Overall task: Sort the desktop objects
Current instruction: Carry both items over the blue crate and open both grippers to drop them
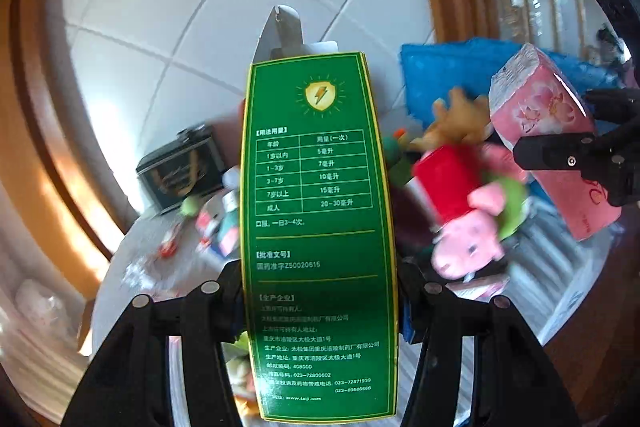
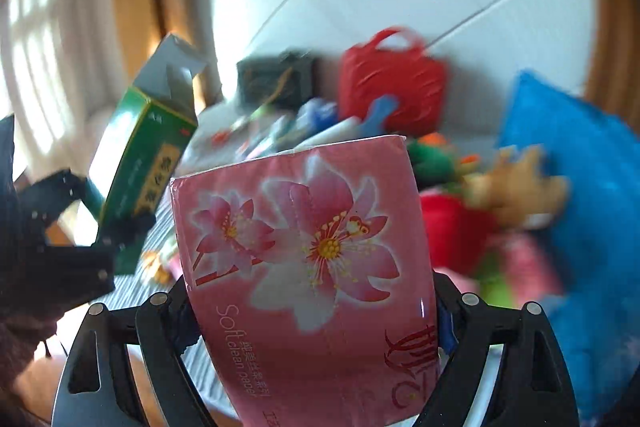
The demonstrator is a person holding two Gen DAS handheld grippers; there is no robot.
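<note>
Two grippers: your left gripper (image 1: pixel 320 291) clamps one green medicine box (image 1: pixel 318 227), "Z50020615". Your right gripper (image 2: pixel 316 311) grips one pink tissue pack (image 2: pixel 312 267), "Soft clean paper".

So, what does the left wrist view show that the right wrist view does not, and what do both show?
Only the left wrist view: the printed back of the green box in the left gripper, and a pink pig toy.
Only the right wrist view: a red bag, and the flower print of the pink tissue pack in the right gripper.
Both: box, pack, dark tin, blue cushion.
</note>
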